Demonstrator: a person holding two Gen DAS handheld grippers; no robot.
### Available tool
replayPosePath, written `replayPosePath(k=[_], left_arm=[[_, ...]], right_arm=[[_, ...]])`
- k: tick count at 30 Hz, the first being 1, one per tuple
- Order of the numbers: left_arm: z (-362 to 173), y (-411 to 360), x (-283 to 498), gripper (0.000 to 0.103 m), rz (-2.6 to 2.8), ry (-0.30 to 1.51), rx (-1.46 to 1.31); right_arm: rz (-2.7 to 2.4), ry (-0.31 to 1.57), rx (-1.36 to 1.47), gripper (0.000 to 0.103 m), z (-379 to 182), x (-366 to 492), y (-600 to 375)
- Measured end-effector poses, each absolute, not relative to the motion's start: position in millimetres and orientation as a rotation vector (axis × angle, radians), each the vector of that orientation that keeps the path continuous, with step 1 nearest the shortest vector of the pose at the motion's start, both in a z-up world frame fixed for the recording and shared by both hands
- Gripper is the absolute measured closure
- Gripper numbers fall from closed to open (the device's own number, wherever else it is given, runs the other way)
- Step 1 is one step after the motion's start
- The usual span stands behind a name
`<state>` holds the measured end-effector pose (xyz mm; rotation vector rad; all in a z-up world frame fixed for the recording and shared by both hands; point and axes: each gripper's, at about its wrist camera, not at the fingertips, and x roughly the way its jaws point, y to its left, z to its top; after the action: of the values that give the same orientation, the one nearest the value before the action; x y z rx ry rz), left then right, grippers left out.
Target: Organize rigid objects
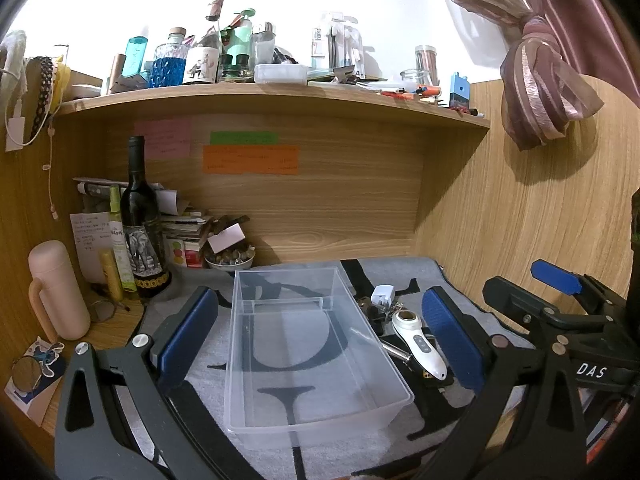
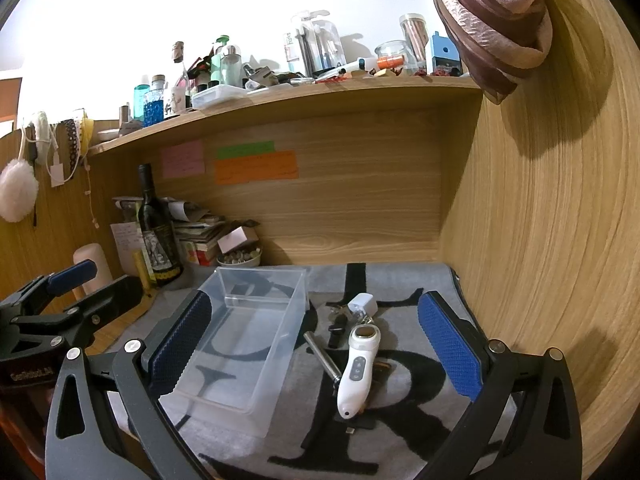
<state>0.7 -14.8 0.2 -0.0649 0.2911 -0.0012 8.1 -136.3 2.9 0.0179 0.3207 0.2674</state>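
I held my left gripper wide open over the empty clear box, and my right gripper also wide open, holding nothing. The white handheld device, the charger plug and the metal rod lay just beside the box on the grey mat. I judged that sorting had not begun; next I needed to lower the right gripper around the device.
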Motion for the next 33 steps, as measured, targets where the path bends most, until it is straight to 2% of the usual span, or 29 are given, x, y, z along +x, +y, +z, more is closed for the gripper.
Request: replayPosePath(k=[33], left_arm=[[-4.0,-11.9,8.5,0.0,-0.008,0.31,-0.063]], right_arm=[[0.285,0.313,0.018,0.0,-0.1,15.9,-133.2]])
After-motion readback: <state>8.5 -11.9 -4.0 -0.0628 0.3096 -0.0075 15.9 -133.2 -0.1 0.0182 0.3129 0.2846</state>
